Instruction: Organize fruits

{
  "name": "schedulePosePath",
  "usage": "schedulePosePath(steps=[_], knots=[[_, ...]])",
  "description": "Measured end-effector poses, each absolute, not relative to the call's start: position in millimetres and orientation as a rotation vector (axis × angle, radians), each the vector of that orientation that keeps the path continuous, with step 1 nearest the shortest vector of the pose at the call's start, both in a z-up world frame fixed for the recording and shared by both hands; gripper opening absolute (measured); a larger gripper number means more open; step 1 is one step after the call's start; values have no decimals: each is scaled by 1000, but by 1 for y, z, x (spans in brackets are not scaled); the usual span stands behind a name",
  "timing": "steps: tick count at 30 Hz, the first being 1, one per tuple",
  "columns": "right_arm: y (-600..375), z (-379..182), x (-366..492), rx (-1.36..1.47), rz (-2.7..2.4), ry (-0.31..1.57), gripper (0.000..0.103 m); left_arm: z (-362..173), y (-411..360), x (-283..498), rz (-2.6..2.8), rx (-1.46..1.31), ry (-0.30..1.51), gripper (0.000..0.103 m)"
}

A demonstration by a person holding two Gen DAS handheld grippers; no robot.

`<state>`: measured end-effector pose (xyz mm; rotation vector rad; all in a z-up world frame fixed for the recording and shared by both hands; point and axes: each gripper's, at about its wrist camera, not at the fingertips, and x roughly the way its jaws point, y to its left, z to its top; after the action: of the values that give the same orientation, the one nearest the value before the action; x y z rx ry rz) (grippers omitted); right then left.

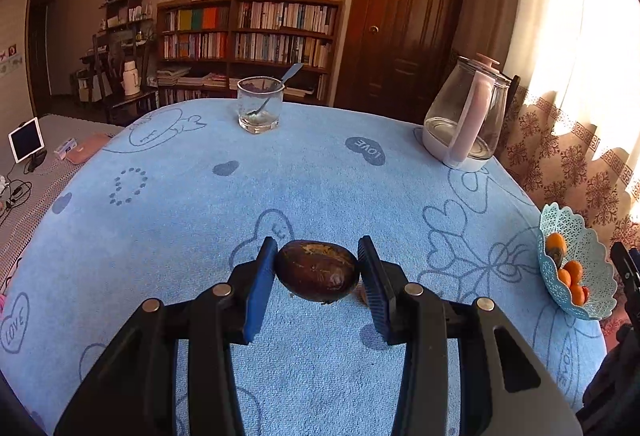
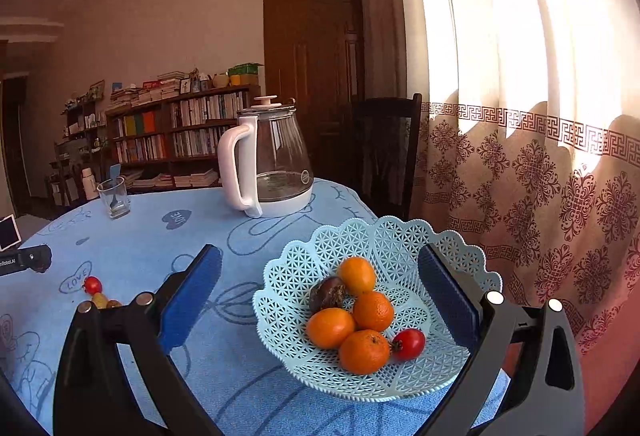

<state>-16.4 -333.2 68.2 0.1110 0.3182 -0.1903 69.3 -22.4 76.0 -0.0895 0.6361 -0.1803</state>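
My left gripper [image 1: 317,248] is shut on a dark brown, egg-shaped fruit [image 1: 316,270], with a blue pad pressing on each side, over the blue tablecloth [image 1: 200,220]. A pale blue lattice basket [image 2: 400,236] sits at the table's right edge and holds several oranges [image 2: 364,351], a dark fruit [image 2: 326,294] and a small red fruit [image 2: 409,344]. My right gripper [image 2: 320,252] is open, one finger on each side of the basket. In the left wrist view the basket [image 1: 596,276] is at the far right. A small red fruit [image 2: 93,284] and yellowish ones [image 2: 102,302] lie loose on the cloth.
A glass kettle [image 2: 272,163] with a white handle stands at the back of the table, and a glass tumbler with a spoon [image 1: 259,103] stands further left. A dark chair [image 2: 386,151] and patterned curtains are behind the basket. A tablet [image 1: 26,139] sits on a side surface at the left.
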Motion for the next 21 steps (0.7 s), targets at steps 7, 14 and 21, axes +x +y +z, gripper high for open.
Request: schedulePosePath(steps=[7, 14, 21], knots=[[-273, 49, 25, 84, 106, 518, 100, 70, -6, 67, -161, -124, 649, 42], [-220, 26, 61, 42, 259, 676, 100, 72, 6, 60, -158, -139, 633, 42], [-180, 23, 79, -18, 339, 721, 89, 74, 12, 53, -168, -145, 616, 42]])
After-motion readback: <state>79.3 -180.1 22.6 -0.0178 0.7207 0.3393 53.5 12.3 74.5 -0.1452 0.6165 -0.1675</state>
